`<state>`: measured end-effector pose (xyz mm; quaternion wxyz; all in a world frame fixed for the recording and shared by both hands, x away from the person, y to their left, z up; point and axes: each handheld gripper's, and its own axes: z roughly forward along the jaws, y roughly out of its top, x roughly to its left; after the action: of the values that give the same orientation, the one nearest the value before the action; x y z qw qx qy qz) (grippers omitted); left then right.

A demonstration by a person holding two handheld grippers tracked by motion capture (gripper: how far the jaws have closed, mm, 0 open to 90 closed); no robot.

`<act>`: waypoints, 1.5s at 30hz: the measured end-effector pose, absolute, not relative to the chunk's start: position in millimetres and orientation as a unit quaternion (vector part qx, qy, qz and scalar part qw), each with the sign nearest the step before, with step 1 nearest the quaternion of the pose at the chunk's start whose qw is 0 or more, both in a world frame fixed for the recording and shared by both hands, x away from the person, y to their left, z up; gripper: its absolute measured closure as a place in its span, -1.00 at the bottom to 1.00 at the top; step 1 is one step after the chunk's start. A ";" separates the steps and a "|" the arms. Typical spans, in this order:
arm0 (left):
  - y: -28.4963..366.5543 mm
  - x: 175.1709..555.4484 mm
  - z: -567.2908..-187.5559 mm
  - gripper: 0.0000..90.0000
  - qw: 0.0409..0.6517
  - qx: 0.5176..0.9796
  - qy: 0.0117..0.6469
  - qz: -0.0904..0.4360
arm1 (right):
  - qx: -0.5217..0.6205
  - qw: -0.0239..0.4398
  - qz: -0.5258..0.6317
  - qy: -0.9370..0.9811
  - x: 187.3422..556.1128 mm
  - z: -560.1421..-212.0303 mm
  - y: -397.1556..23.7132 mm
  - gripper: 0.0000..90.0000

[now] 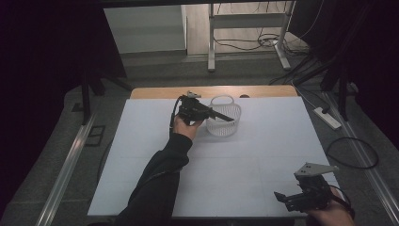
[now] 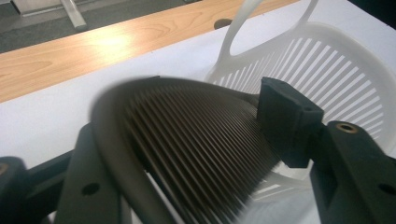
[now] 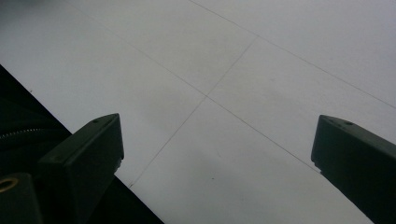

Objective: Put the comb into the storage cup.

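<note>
Two tongs: left tongs (image 1: 228,117) apart over white basket (image 1: 226,123), dark ribbed thing (image 2: 196,149) loose between; right tongs (image 1: 280,197) apart, near-right over table (image 1: 263,150).

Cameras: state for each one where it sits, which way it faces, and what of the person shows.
High view: above the person's side, facing forward and down on the white table; both forearms and each hand-held gripper show, the left gripper at the white basket, the right gripper near the front edge.
Left gripper view: rides the left gripper, facing the basket; a blurred dark ribbed thing lies between its jaws.
Right gripper view: rides the right gripper, facing bare table; jaws apart.
Shared: high and left gripper views both show the basket.
</note>
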<state>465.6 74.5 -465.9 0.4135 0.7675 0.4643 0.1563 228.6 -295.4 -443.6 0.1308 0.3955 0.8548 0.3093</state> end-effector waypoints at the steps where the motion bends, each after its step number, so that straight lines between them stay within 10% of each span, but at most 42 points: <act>1: 74.9 465.7 -465.9 -0.12 0.412 0.767 0.466 0.156 | 0.396 0.131 0.309 0.855 228.6 -443.5 -295.4 -0.94; 27: 82.5 467.1 -468.1 -0.89 0.404 0.775 0.467 0.135 | 0.394 0.133 0.308 0.856 228.3 -443.5 -295.1 -0.94; 45: 91.1 465.7 -457.1 -1.00 0.396 0.793 0.444 0.126 | 0.393 0.133 0.308 0.856 228.1 -443.5 -294.9 -0.94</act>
<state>465.7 91.1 -457.1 0.3964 0.7934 0.4445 0.1257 228.1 -294.9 -443.5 0.1329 0.3926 0.8563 0.3081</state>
